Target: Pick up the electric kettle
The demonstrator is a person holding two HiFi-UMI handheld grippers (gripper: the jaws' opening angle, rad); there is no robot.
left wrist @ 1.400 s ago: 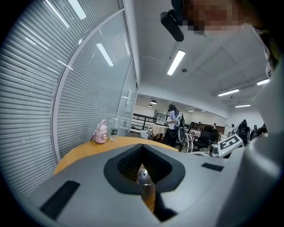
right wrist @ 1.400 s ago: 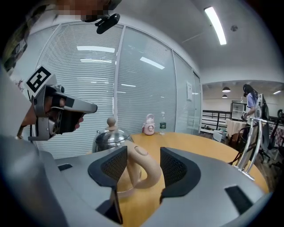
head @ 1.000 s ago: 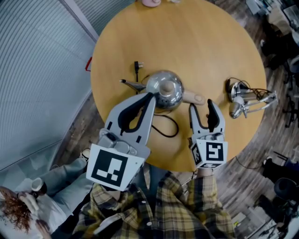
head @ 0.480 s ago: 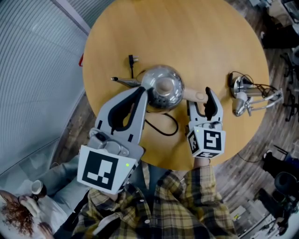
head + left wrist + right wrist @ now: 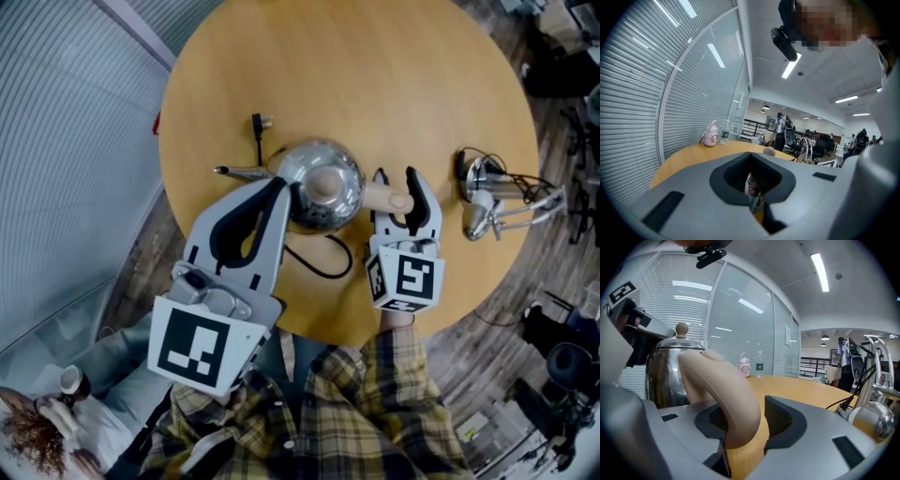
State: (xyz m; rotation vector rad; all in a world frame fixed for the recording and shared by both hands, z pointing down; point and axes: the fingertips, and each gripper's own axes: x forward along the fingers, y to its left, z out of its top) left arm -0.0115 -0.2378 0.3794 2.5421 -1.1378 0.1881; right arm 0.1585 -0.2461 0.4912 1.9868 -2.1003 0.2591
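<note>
grasping step: the electric kettle (image 5: 319,186) sits mid worktop (image 5: 375,75), its handle (image 5: 384,198) between the right gripper's (image 5: 396,178) wide, closing jaws, unclamped; left gripper (image 5: 281,187) closed, empty, just beside the body; next, finish the squeeze, then lift

Shiny silver round-bodied electric kettle (image 5: 345,190) stands upright on round light-wood table (image 5: 375,75), near the table's near-middle. Lid on, topped by a beige round knob (image 5: 322,184). Thin long spout (image 5: 239,172) points left. Curved beige handle (image 5: 382,198) sticks out to the right. A black cord (image 5: 323,267) loops on the table just near of the body. A black plug (image 5: 259,122) lies far-left of the kettle.
</note>
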